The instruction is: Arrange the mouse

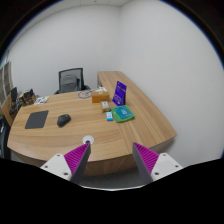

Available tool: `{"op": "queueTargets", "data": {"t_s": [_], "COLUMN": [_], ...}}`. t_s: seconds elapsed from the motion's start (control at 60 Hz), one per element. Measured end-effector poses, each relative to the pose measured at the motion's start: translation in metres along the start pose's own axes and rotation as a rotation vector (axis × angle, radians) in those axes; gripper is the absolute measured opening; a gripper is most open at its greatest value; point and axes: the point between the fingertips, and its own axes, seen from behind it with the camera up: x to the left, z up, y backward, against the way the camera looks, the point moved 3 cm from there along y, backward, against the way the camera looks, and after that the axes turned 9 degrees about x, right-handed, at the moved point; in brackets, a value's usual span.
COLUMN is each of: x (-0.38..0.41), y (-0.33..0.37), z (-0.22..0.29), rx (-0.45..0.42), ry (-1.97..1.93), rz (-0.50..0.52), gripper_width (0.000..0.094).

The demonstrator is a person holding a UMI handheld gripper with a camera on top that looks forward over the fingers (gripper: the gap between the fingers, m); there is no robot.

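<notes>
A dark mouse (63, 120) lies on the wooden desk (90, 140), just right of a dark grey mouse mat (37, 120). My gripper (112, 160) hovers well back from the desk's near edge, far from the mouse. Its two fingers with purple pads (150, 158) stand wide apart and hold nothing.
A purple box (120, 93) stands upright at the far right of the desk, with a teal book (124, 115) in front of it and a small white object (110, 117) beside that. A cardboard box (99, 97) and an office chair (70, 79) sit at the back.
</notes>
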Motion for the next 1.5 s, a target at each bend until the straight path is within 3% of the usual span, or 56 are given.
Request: {"op": "queueTargets", "data": {"t_s": [0.6,1.5], "x": [0.052,0.306], "y": [-0.036,-0.116], "z": [0.004,0.026], "rx": [0.03,0.083], "ry": [0.021,0.099], "rz": [0.016,0.176], "gripper_width": [0.086,0.0859]}}
